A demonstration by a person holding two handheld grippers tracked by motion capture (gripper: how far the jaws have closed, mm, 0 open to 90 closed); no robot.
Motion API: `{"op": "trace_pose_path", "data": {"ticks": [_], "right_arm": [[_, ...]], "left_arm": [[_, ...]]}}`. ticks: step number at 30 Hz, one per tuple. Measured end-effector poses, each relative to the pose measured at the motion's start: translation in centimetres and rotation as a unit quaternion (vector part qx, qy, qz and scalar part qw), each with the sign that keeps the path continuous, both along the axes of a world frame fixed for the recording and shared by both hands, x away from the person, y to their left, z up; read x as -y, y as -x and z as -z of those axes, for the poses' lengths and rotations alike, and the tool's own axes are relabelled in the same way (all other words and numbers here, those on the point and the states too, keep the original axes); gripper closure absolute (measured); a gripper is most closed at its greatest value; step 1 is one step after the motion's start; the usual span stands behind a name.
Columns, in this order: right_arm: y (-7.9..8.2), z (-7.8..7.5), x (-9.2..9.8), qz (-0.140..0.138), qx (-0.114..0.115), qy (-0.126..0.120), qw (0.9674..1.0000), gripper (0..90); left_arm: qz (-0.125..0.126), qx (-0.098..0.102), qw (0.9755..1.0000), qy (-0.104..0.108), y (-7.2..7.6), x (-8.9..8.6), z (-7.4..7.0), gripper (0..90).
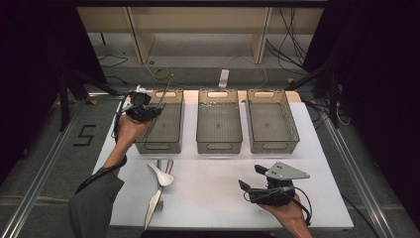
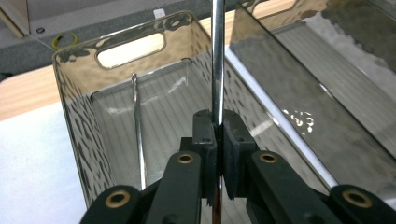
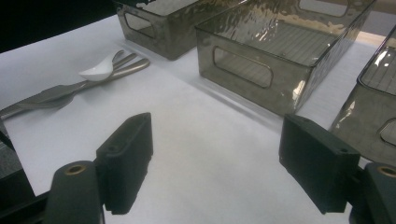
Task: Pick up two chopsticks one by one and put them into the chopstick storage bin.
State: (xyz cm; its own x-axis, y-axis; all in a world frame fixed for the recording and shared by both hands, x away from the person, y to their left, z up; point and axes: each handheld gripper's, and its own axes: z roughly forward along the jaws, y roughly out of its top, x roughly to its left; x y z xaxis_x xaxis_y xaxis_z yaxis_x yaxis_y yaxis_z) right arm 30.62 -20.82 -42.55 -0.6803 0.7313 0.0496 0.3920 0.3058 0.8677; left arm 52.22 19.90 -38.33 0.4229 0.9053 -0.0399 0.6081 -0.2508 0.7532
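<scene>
White table [image 1: 218, 193] in a dark room, grey floor with cables and a wooden shelf frame behind it. Three smoky clear bins sit in a row at the far side – left bin [image 1: 161, 124], middle bin [image 1: 219, 124], right bin [image 1: 271, 124]. Near the front edge lie a white spoon [image 1: 162, 174] and some forks [image 1: 157, 196], well apart from the bins. Left gripper [image 2: 217, 140] is clamped tight on a thin metal utensil handle [image 2: 216, 60], held over the left bin. Right gripper [image 3: 215, 163] hovers over bare table – jaws wide apart, nothing in them.
</scene>
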Motion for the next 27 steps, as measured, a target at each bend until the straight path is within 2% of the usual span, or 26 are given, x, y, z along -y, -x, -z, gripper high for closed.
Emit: {"op": "trace_pose_path", "data": {"ticks": [2,5,8,10,19,27], "right_arm": [[0.1,0.0,0.0,-0.003,0.0,-0.001,1.0,26.6],[0.1,0.0,-0.1,-0.005,-0.001,-0.004,1.0,26.2],[0.2,0.0,-0.2,-0.008,0.001,-0.002,1.0,26.0],[0.2,-0.1,-0.2,-0.009,0.004,-0.002,1.0,26.1],[0.3,-0.1,-0.3,-0.014,0.004,0.0,0.9999,26.1],[0.3,0.0,-0.4,-0.019,0.004,0.002,0.9998,26.3]], "left_arm": [[-0.003,-0.005,1.0,0.002,-0.1,-0.1,0.4,84.4],[-0.003,-0.009,0.9999,-0.011,-0.2,-0.1,1.0,84.3],[-0.009,-0.006,0.9999,-0.004,-0.3,-0.2,1.5,84.3],[-0.009,-0.007,0.9999,-0.009,-0.4,-0.2,1.7,84.3],[-0.012,-0.004,0.9998,-0.016,-0.8,-0.1,2.3,84.4],[-0.015,-0.011,0.9996,-0.019,-1.5,-0.3,2.6,84.4]]}}
